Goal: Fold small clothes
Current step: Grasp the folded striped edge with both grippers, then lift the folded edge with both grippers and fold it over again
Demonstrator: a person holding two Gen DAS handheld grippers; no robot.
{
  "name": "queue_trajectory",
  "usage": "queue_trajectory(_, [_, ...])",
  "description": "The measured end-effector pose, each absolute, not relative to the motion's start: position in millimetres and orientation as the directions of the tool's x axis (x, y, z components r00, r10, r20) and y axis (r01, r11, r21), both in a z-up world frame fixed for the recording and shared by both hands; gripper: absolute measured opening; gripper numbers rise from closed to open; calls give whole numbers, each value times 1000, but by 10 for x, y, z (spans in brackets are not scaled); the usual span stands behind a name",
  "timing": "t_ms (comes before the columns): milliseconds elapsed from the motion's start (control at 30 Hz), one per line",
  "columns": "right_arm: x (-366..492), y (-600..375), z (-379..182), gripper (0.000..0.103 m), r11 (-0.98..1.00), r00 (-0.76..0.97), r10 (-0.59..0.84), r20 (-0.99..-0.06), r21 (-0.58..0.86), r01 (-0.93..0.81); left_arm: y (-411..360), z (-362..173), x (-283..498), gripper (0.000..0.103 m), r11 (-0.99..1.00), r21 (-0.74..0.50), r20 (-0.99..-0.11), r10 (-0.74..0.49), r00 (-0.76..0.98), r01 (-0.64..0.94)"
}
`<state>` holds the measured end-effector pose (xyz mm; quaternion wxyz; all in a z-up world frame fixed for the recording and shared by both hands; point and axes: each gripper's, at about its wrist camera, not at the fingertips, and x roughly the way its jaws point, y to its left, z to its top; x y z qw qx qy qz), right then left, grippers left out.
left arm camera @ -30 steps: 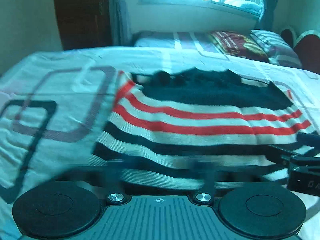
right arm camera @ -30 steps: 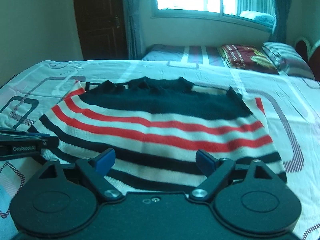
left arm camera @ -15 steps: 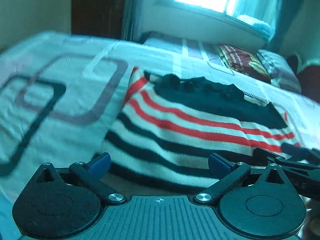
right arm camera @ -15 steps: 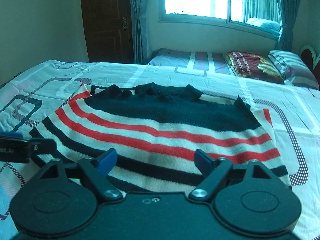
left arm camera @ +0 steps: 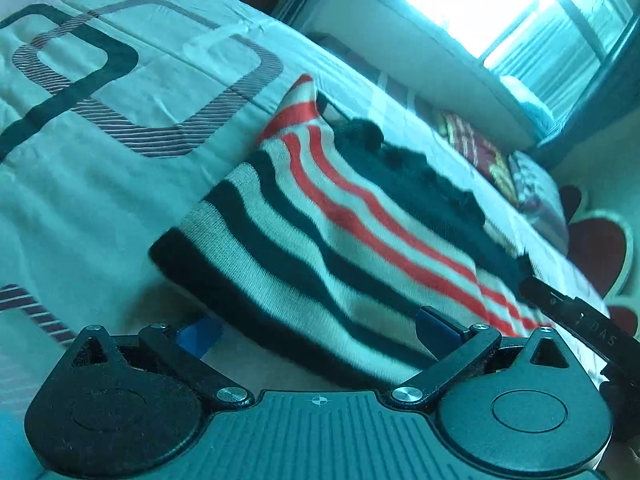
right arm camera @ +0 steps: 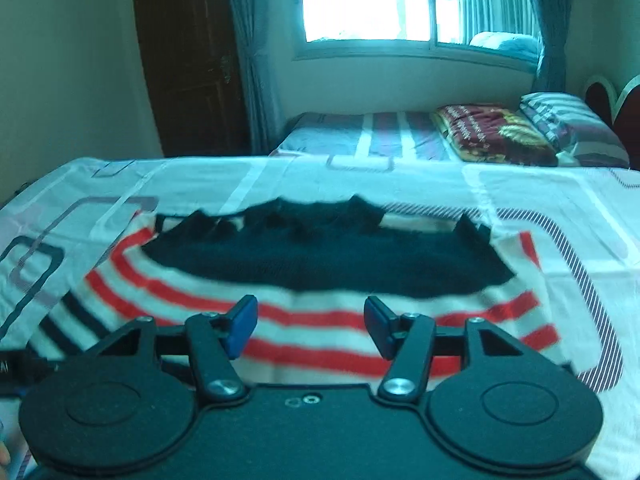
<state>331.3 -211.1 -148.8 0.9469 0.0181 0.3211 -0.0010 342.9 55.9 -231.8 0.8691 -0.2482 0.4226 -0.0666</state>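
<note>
A small knit sweater (left arm camera: 340, 232) with white, black and red stripes and a black top lies flat on the bedsheet (left arm camera: 120, 128); it also shows in the right wrist view (right arm camera: 320, 280). My left gripper (left arm camera: 316, 332) is open at the sweater's near left hem corner, tilted, one blue pad (left arm camera: 200, 336) beside the hem and one over the cloth. My right gripper (right arm camera: 310, 326) is open and empty, just above the sweater's striped lower part. The right gripper (left arm camera: 580, 320) also shows at the right edge of the left wrist view.
The bed (right arm camera: 560, 208) has a white sheet with grey and black square patterns. A second bed (right arm camera: 380, 140) with pillows (right arm camera: 492, 136) stands behind, under a window (right arm camera: 380, 0). A dark door (right arm camera: 188, 60) is at the back left.
My left gripper has tilted and dropped close to the sweater's left hem corner. My right gripper has moved forward over the sweater and its jaws have narrowed somewhat.
</note>
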Motion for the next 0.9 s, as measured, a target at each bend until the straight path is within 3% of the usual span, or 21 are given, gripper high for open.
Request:
queue_trajectory(233, [3483,-2135,-1713,54,1000,760,-13,-650,8,24,570,-2403,3730,102,839,-530,-649,-307,696,-123])
queue_trajectory(367, [3540,-2149,-1855,51,999,739,-40,-673,-15,41,596,-2435,3824,66,837,-526,-632,-264,729,-153])
queue_trajectory(467, [3535,-2036,-1994,55,995,737,-65,-673,-102,-5,660,-2452,3873,43,830,-528,-638,-248,729,-180])
queue_trajectory(567, [3579,-2067,-1902,50,998,727,-55,-685,-68,10,719,-2468,3898,35,816,-543,-640,-250,726,-198])
queue_trajectory(667, [3592,-2053,-1992,53,996,723,-59,-688,-92,-6,682,-2423,3884,28,826,-536,-624,-248,741,-175])
queue_trajectory(900, [3553,-1997,-2000,53,988,737,-73,-672,-150,-39,453,-2017,3870,26,869,-495,-529,-292,797,-10])
